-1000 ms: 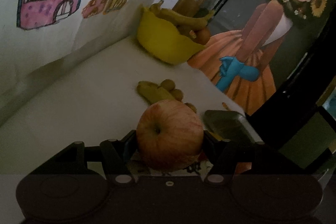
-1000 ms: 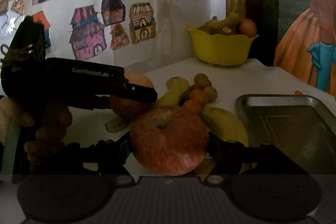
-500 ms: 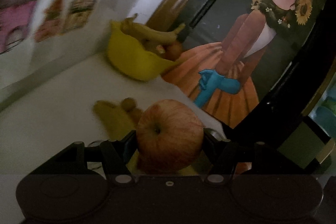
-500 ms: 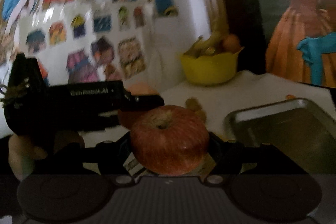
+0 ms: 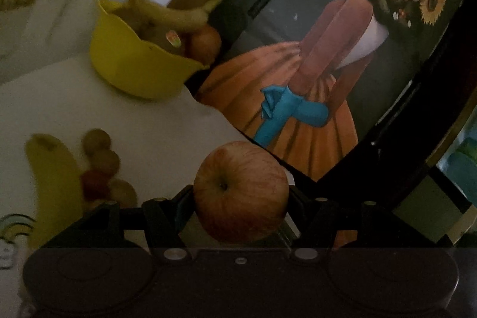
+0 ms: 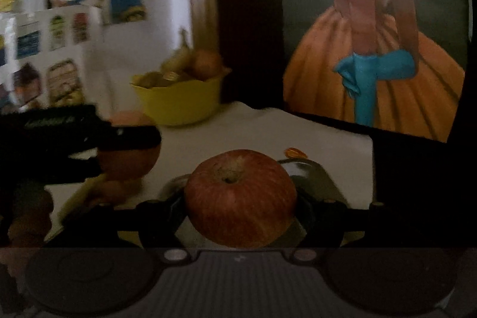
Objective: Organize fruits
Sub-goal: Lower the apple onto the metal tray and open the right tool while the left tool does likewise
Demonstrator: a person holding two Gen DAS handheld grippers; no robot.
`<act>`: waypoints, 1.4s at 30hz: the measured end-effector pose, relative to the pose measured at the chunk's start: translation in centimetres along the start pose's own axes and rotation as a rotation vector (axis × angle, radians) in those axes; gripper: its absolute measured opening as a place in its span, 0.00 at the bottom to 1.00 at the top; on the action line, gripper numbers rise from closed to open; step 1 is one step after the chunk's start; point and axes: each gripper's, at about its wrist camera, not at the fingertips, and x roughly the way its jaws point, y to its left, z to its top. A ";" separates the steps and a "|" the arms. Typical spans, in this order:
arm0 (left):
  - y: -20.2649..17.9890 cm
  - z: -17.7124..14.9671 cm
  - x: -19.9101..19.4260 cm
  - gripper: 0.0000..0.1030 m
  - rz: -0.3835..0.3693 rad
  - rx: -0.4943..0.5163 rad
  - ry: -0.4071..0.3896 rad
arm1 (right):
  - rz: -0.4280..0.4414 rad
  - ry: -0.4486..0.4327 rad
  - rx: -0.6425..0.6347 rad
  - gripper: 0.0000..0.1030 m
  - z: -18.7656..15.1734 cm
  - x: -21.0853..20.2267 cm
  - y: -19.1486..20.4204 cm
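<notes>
Both hands have swung rightward since a second ago: the yellow bowl (image 6: 179, 100) now sits far left of centre and the metal tray (image 6: 310, 175) lies directly beyond the right gripper (image 6: 240, 207), so delivery to the tray looks imminent. Each claw stands about half open, clamped firmly. The right holds a red apple (image 6: 240, 198); the left gripper (image 5: 240, 198) holds a second apple (image 5: 241, 192).

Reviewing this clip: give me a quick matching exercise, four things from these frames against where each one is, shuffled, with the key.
Things:
1. left gripper
2. yellow bowl
3. metal tray
4. loose banana

Places or states:
A. lying on the white table beside small round fruits
B. clamped on an apple
C. holding bananas and an orange
D. on the table behind the right gripper's apple

Pairs: 1-B, 2-C, 3-D, 4-A
</notes>
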 end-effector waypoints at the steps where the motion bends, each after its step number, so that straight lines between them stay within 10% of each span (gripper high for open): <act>1: 0.0 -0.1 0.4 0.64 -0.004 0.002 0.007 | 0.000 0.012 0.013 0.75 0.2 0.7 -0.6; 31: 0.4 -1.2 2.9 0.65 0.042 0.097 0.103 | -0.022 0.101 -0.008 0.75 -1.0 4.9 -2.0; 42: -1.3 -0.2 -0.2 0.88 0.009 0.144 -0.025 | -0.033 -0.032 -0.089 0.86 -1.1 1.6 -0.6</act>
